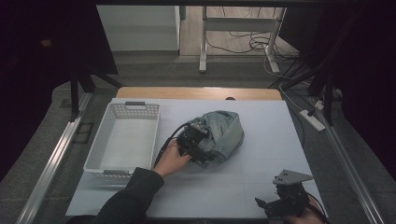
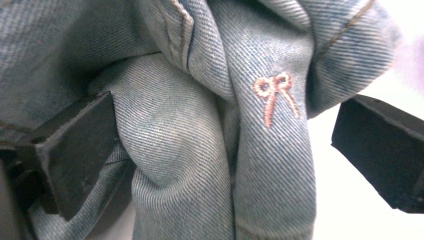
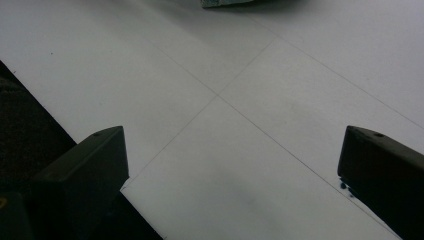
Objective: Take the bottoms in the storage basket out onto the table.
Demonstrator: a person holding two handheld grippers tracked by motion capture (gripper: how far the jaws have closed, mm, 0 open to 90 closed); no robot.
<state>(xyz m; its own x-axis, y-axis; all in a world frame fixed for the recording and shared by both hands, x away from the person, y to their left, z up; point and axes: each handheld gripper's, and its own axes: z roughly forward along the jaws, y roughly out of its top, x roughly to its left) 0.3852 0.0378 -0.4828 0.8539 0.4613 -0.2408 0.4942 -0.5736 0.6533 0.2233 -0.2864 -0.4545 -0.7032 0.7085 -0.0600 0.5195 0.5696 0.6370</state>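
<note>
A crumpled pair of denim jeans (image 1: 222,135) is seen heaped near the middle of the white bench (image 1: 261,186), and the left gripper (image 1: 198,142) is pushed into the near side of the heap. In the left gripper view its fingers (image 2: 75,150) are spread wide, with bunched folds of denim (image 2: 210,150) lying between them; the left finger is pressed against the cloth, while the right finger (image 2: 382,150) stands apart from it over bare bench, so nothing is yet clamped. A small pink embroidered bow (image 2: 272,95) is carried on the fold nearest that free finger. The wide spread is judged to serve the taking of a thick bunch of fabric, since a crumpled garment offers no thin edge. A white plastic basket (image 1: 123,140) with perforated walls stands just beside the left gripper, on the side away from the jeans, and is probably where the garment is meant to go; its near wall would have to be cleared when the denim is carried across. The right gripper (image 1: 280,203) is held low at the bench's near edge, well apart from the jeans, its fingers (image 3: 85,170) likewise released over bare white surface, so that it is kept out of the way. Beyond the bench, cables and a table frame are visible on the floor.
</note>
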